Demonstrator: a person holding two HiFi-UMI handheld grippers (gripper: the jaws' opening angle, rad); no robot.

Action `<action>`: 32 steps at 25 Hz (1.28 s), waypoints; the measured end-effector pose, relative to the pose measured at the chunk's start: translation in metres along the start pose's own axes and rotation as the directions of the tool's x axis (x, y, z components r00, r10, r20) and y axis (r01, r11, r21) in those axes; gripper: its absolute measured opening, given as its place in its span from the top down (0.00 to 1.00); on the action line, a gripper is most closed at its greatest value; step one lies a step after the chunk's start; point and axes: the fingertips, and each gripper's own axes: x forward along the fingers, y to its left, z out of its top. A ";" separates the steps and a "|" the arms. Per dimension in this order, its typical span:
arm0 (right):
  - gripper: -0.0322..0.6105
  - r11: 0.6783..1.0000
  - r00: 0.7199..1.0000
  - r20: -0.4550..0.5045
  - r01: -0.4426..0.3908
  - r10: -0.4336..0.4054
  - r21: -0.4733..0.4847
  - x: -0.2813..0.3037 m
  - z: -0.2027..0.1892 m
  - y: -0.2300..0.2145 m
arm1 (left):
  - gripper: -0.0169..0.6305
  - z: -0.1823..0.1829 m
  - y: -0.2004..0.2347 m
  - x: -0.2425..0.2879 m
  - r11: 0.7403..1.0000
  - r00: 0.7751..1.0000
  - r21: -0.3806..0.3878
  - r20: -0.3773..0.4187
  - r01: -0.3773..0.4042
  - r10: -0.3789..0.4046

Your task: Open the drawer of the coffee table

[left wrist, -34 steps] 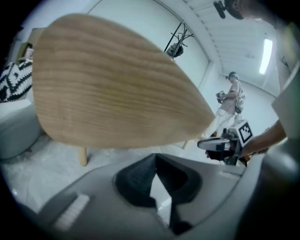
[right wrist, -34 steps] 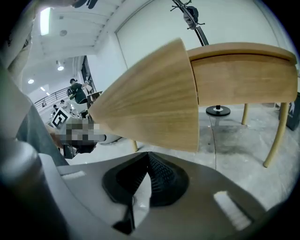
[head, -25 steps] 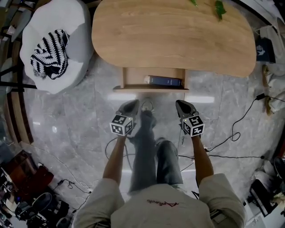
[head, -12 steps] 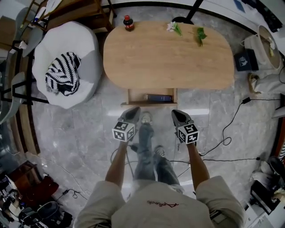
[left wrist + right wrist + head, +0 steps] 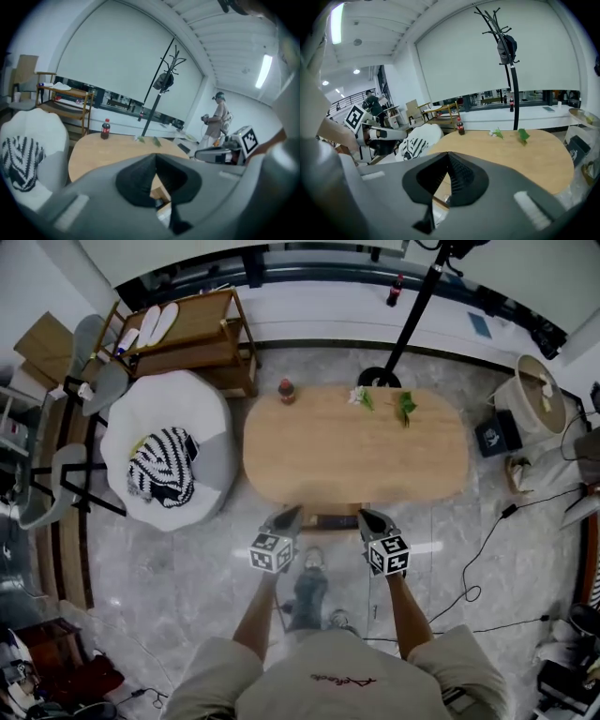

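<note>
The shallow wooden drawer (image 5: 325, 518) of the oval light-wood desk (image 5: 356, 442) stands pulled out, so the task seems done; the left tongs (image 5: 289, 513) and the right tongs (image 5: 367, 517) are pressed together, empty

On inspection I count: one table (image 5: 356, 456); two bottles, being one bottle (image 5: 287, 390) and another bottle (image 5: 397, 289); two leafy sprigs (image 5: 406, 407); one beanbag (image 5: 211, 460); one striped cloth (image 5: 161, 467); one coat stand (image 5: 412, 313).

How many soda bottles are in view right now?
2. The table bottle stands at the far left edge of the table. The ledge bottle stands on the window ledge beside the coat rack. Others may be hidden.
</note>
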 end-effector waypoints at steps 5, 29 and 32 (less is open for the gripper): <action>0.95 1.000 0.998 0.058 0.005 -0.004 -0.029 -0.005 0.073 0.004 | 0.97 0.085 -0.009 -0.007 0.998 0.998 0.056 0.063 -0.001 -0.002; 0.95 0.975 0.907 0.421 0.102 -0.009 -0.199 -0.093 0.331 0.006 | 0.97 0.326 -0.059 -0.046 0.950 0.950 0.307 0.309 -0.058 -0.042; 0.95 0.972 0.904 0.428 0.093 0.008 -0.214 -0.094 0.342 0.002 | 0.97 0.331 -0.063 -0.045 0.951 0.947 0.302 0.319 -0.071 -0.031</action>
